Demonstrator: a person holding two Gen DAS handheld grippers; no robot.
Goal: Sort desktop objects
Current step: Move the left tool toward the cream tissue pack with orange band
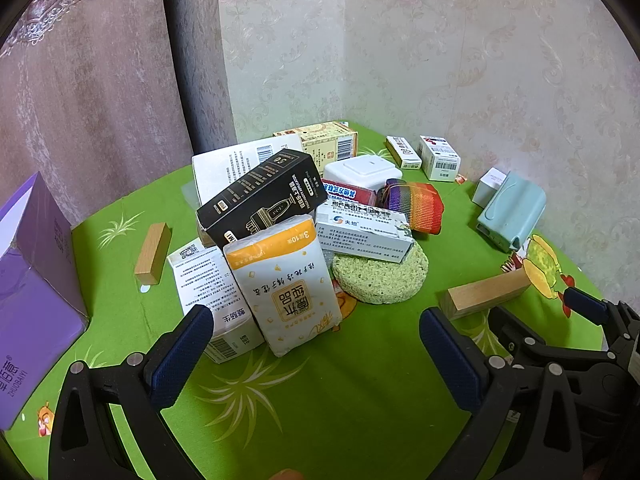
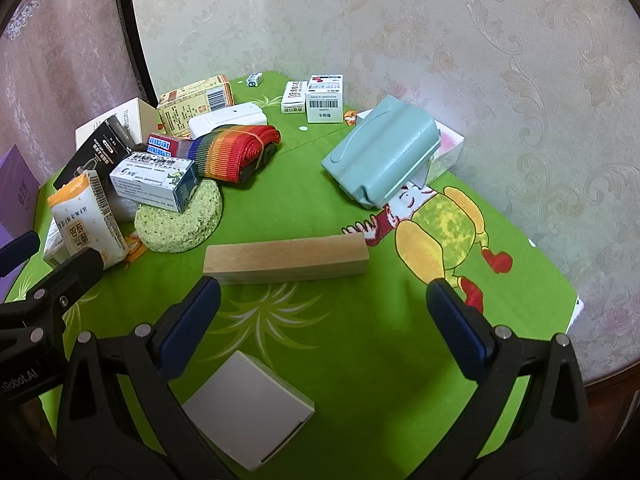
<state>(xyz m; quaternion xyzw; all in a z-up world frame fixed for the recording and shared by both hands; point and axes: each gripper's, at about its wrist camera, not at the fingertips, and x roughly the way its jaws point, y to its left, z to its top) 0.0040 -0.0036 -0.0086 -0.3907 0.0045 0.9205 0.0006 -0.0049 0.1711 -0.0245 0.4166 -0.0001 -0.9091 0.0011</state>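
A pile of objects sits on the green tablecloth (image 1: 340, 400). My left gripper (image 1: 316, 340) is open and empty, just in front of a tissue pack (image 1: 284, 280) and a white medicine box (image 1: 212, 296). Behind them lie a black box (image 1: 260, 200), a green sponge (image 1: 380, 276) and a rainbow strap (image 1: 416, 204). My right gripper (image 2: 324, 316) is open and empty, just short of a long wooden block (image 2: 286, 260). A white box (image 2: 248, 408) lies under it.
A purple box (image 1: 32, 300) stands at the left. A small wooden block (image 1: 152, 252) lies near it. A teal case (image 2: 380, 156) leans on a white box at the right. Small medicine boxes (image 2: 324, 98) stand by the wall. The table's right edge (image 2: 576, 304) is close.
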